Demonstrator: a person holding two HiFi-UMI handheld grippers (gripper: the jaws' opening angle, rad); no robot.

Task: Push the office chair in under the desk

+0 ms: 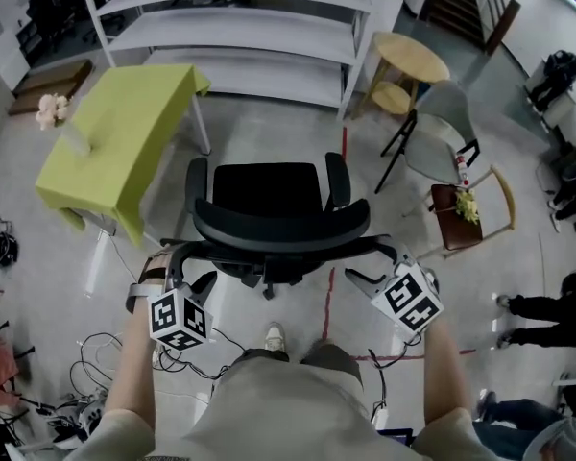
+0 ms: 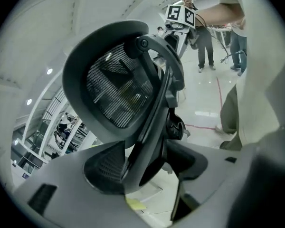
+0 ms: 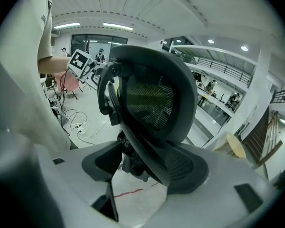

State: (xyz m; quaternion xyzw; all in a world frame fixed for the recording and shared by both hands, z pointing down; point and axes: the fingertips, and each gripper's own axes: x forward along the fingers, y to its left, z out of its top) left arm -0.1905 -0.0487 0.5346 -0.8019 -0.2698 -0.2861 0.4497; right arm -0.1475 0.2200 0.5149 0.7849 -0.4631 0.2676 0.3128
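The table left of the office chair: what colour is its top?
Yellow-green; the table shows best in the head view.

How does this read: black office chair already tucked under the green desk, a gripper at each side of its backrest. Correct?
Not tucked under: the head view shows the office chair standing on open floor, apart from the green desk. The left gripper and right gripper are at each side of its backrest.
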